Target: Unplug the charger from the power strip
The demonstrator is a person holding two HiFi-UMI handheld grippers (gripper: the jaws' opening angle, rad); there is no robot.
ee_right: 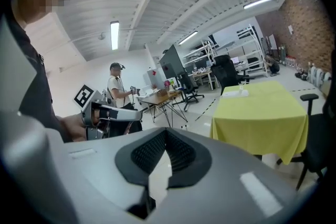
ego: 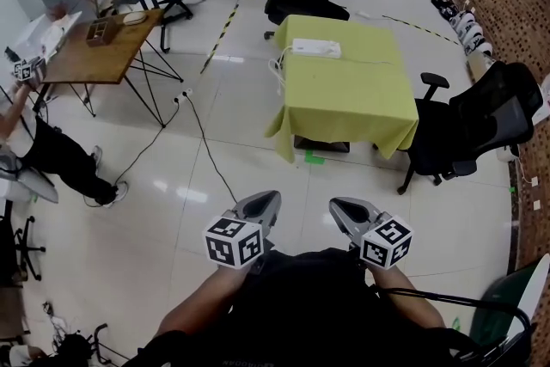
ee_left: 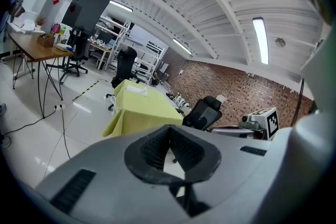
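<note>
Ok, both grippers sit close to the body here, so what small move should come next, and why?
Probably a step toward the yellow table. The power strip lies at its far end, well out of reach. The left gripper and right gripper hang over the floor with jaws shut and nothing between them.

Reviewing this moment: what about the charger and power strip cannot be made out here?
Charger: in the head view the power strip on the green table is too small to show any plug.
Both gripper views: the strip is smaller still.
White cable: too thin to trace past the table's edge.
</note>
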